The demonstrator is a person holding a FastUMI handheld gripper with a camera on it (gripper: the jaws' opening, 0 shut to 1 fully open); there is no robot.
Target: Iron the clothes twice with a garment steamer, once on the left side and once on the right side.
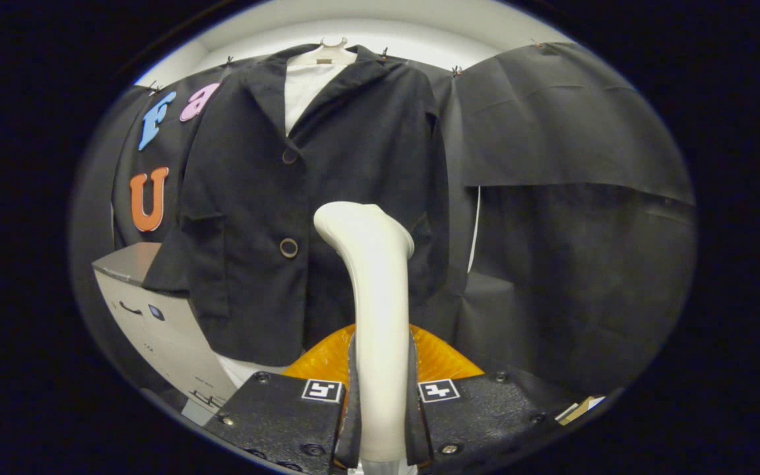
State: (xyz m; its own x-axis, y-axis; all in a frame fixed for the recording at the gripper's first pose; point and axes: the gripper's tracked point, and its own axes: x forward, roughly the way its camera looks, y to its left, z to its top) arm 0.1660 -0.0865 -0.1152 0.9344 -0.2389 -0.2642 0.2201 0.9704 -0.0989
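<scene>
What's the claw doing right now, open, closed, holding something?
Claw: closed on the garment steamer handle, both fingers pressing it, head raised toward the dark jacket.

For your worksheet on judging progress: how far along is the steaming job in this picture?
Done: the tongs are shut on the white garment steamer, both fingers pressing its handle. In hand: its head points at the dark jacket on the hanger, beyond the fingers, near the lower front. Left: the picture cannot show whether either side has been steamed.

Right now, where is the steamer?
In the gripper view, the white steamer handle stands clamped between the gripper fingers, its head just before the hanging black jacket.
</scene>
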